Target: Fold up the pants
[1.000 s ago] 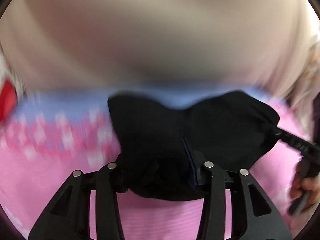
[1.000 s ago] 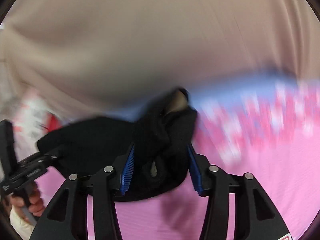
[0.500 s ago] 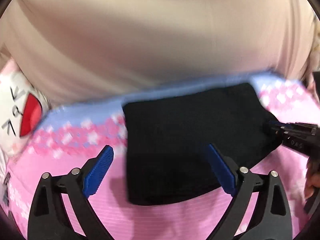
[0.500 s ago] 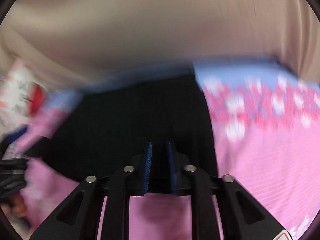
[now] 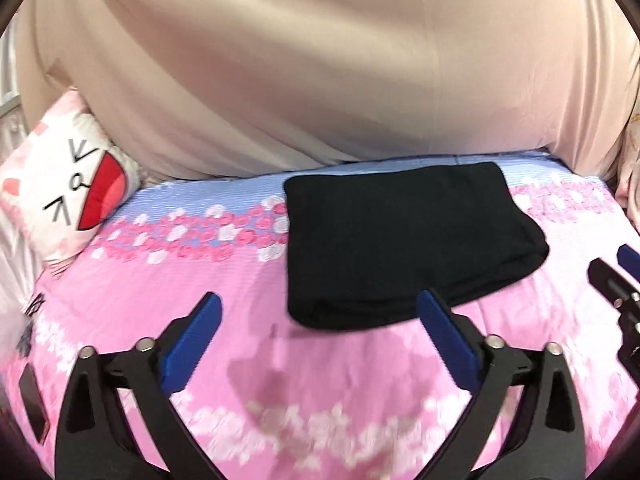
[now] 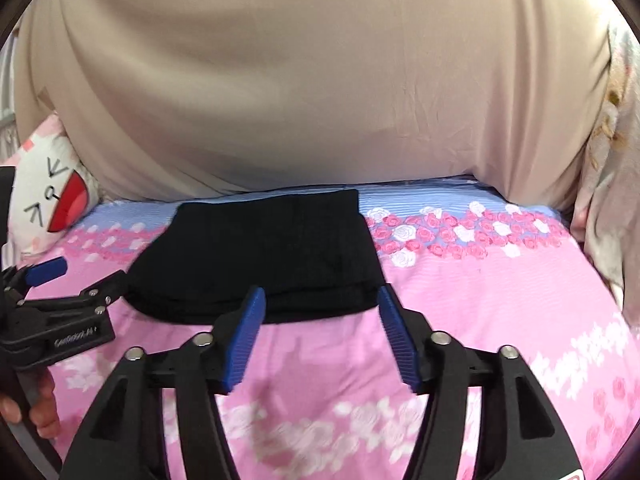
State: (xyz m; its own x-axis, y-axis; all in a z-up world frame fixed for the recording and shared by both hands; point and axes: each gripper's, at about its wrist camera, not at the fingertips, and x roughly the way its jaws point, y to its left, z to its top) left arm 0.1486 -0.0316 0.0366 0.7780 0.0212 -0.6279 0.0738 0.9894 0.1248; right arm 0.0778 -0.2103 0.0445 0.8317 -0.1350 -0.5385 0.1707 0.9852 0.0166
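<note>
The black pants (image 5: 404,240) lie folded into a compact rectangle on the pink flowered bed sheet (image 5: 320,392); they also show in the right wrist view (image 6: 264,256). My left gripper (image 5: 320,312) is open and empty, just in front of the pants' near edge. My right gripper (image 6: 320,304) is open and empty, its blue pads (image 6: 244,340) just short of the pants' near edge. The left gripper also shows at the left of the right wrist view (image 6: 60,280), beside the pants.
A beige curtain (image 5: 320,72) hangs behind the bed. A white cushion with a red mouth (image 5: 68,184) leans at the back left. A dark flat object (image 5: 34,408) lies at the sheet's left edge. Light patterned fabric (image 6: 612,200) sits at the right.
Both grippers held the bunched pants up a second ago. They laid them flat, opened, and drew back toward the near side of the bed.
</note>
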